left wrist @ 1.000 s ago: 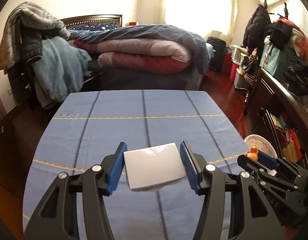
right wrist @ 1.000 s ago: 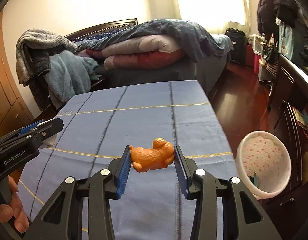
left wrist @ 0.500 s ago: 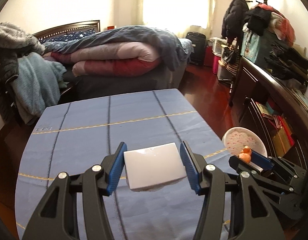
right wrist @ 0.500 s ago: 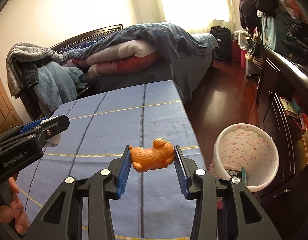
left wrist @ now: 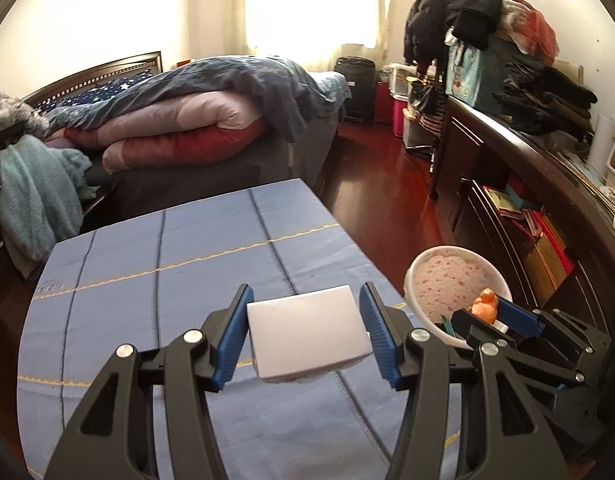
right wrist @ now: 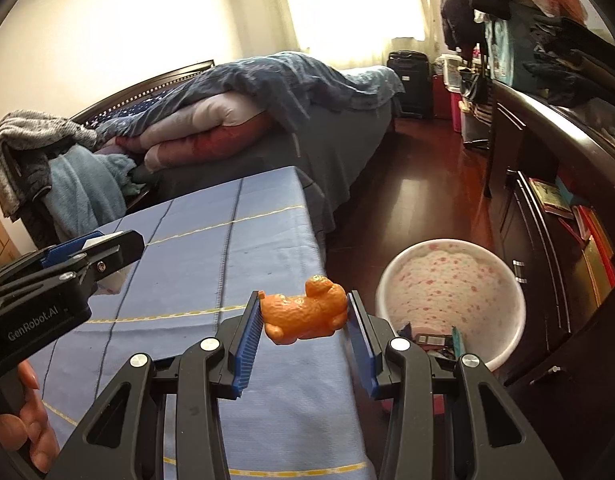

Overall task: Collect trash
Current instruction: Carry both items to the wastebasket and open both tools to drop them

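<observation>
Bedroom desk (left wrist: 179, 264) in blue cloth: left gripper (left wrist: 305, 338) is holding a white box (left wrist: 307, 334), right gripper (right wrist: 305, 322) is clamping an orange peel (right wrist: 305, 312). Both are hanging short of the bin (right wrist: 503, 280); releasing early risks missing.

Daylight floods in from the curtained window (left wrist: 307, 4), which is blown out to white glare. The wood floor (right wrist: 427, 184) reflects it. Fisheye curvature and dark vignetting mark both views' corners.
</observation>
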`<move>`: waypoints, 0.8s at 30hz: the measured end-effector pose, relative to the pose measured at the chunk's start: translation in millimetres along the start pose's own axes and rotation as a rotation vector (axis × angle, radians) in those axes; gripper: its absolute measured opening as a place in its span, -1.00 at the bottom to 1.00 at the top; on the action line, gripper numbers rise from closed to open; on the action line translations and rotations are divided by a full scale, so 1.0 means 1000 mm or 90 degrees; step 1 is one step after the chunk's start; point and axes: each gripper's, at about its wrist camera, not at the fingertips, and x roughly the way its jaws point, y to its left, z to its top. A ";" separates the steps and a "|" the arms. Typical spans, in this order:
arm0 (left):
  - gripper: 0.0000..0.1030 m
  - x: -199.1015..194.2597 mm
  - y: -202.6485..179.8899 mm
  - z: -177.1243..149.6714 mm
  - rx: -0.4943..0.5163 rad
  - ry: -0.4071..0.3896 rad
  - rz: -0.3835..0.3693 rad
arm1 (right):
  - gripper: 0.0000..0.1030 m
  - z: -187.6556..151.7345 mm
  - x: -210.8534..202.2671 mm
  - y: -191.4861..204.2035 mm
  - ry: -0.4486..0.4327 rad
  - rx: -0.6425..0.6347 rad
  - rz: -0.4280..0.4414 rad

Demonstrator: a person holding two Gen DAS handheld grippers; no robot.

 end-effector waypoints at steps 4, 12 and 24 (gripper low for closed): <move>0.08 0.009 -0.017 0.004 0.021 0.000 -0.015 | -0.18 0.001 -0.002 -0.018 -0.006 0.016 -0.018; 0.08 0.030 -0.059 0.013 0.071 -0.001 -0.058 | -0.18 0.004 -0.002 -0.060 -0.014 0.058 -0.065; 0.08 0.062 -0.132 0.026 0.145 -0.003 -0.133 | -0.18 0.002 0.002 -0.131 -0.018 0.127 -0.146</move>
